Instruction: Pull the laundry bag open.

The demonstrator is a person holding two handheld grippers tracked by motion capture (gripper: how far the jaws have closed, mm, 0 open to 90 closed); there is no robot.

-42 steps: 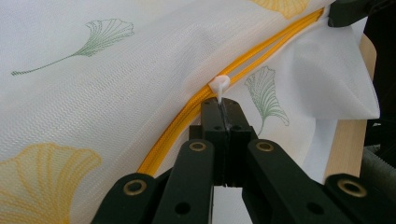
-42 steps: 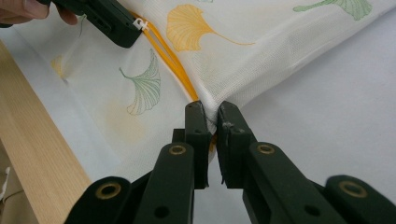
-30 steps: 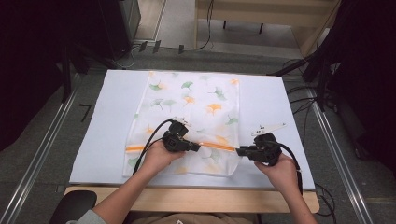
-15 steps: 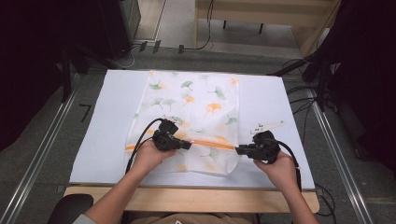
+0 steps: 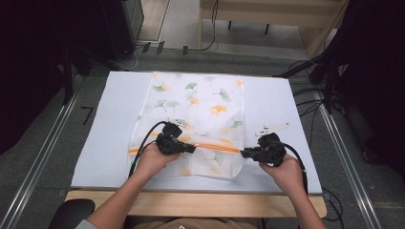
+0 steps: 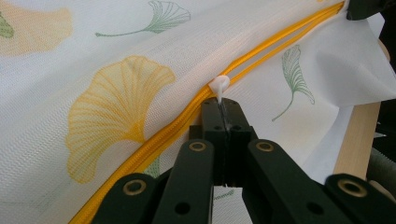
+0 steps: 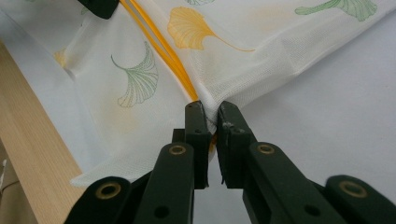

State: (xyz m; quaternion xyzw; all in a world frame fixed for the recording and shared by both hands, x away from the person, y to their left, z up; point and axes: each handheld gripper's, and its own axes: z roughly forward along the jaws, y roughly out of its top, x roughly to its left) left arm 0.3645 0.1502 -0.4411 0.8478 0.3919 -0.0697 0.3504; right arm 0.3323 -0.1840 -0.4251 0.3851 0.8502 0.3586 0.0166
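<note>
Currently the mesh bag (image 5: 196, 126) lies flat on the white worktop (image 5: 100, 138), its yellow zipper (image 5: 217, 148) running between your two tongs. Your left tongs (image 6: 219, 108) are clenched on the white zipper pull (image 6: 218, 86), midway along the zipper. Your right tongs (image 7: 211, 122) are clenched on the bag's edge at the zipper's end, near the worktop's front.
</note>
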